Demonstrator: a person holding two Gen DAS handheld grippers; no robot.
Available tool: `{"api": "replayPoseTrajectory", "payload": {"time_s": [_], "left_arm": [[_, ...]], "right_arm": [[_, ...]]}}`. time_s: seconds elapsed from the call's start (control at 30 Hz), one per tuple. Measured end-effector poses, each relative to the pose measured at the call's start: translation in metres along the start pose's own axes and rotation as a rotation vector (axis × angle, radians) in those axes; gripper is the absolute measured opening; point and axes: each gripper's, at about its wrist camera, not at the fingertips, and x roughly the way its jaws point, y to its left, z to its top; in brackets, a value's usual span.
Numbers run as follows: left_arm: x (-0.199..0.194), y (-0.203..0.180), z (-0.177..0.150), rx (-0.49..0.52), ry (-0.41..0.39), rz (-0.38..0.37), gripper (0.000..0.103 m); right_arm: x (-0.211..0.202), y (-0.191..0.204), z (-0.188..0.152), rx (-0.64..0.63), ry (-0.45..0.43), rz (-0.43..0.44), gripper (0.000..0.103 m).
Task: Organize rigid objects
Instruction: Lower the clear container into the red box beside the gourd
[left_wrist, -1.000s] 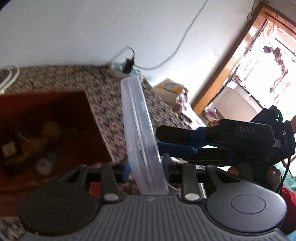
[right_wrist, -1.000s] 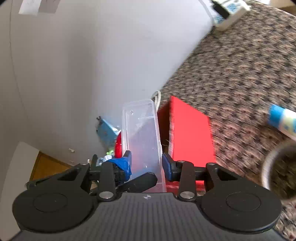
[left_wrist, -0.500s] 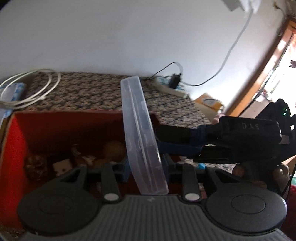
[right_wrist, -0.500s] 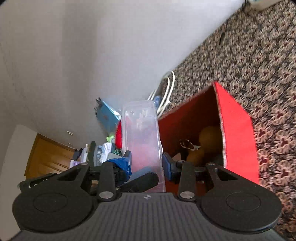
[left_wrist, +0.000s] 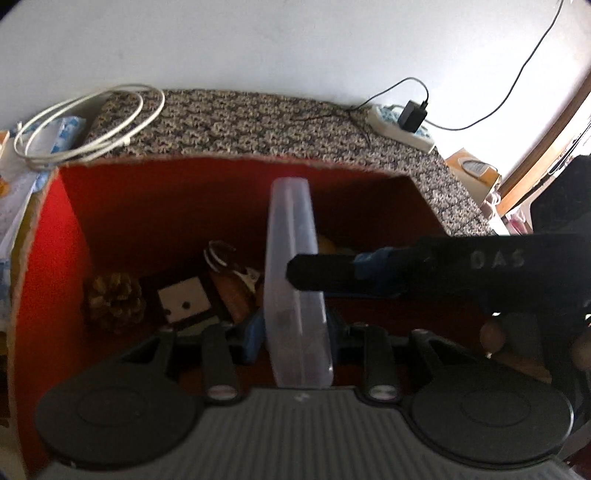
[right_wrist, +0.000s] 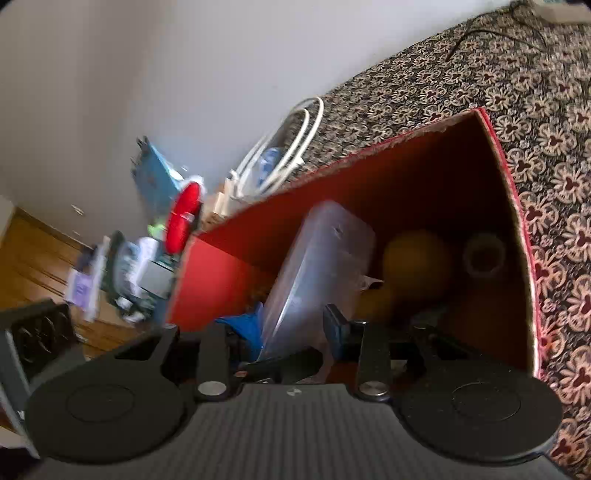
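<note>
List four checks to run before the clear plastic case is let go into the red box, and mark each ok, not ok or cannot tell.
1. Left gripper grips the clear plastic case: ok.
2. Right gripper grips the case as well: ok, though its right pad looks slightly apart.
3. Case is over the open red box: ok.
4. Landing spot is free: not ok; a pine cone, a white block and a round yellow object lie below.
5. Case touches the box floor: cannot tell.

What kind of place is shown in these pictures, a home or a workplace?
Probably a room in a home. A floral patterned cloth covers the surface, a power strip with a charger lies by the wall, and a red box holds household odds.
</note>
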Motion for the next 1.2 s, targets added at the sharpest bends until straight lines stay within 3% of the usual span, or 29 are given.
{"api": "replayPoseTrajectory", "payload": {"time_s": [0.37,0.53,1.2], "left_arm": [[0.017,0.006,-0.002,-0.002,0.052,0.055,0.028],[0.018,0.005,0.000,0.004,0.053,0.075,0.041],[0.016,0.000,0.000,0.006,0.044,0.139,0.049]], "right_arm": [[0.017,-0.009,0.000,0.028,0.031,-0.061,0.020],[0.020,-0.012,0.000,0.058,0.063,-0.034,0.020],[0.013,-0.008,-0.006,0.002,-0.010,-0.011,0.020]]}}
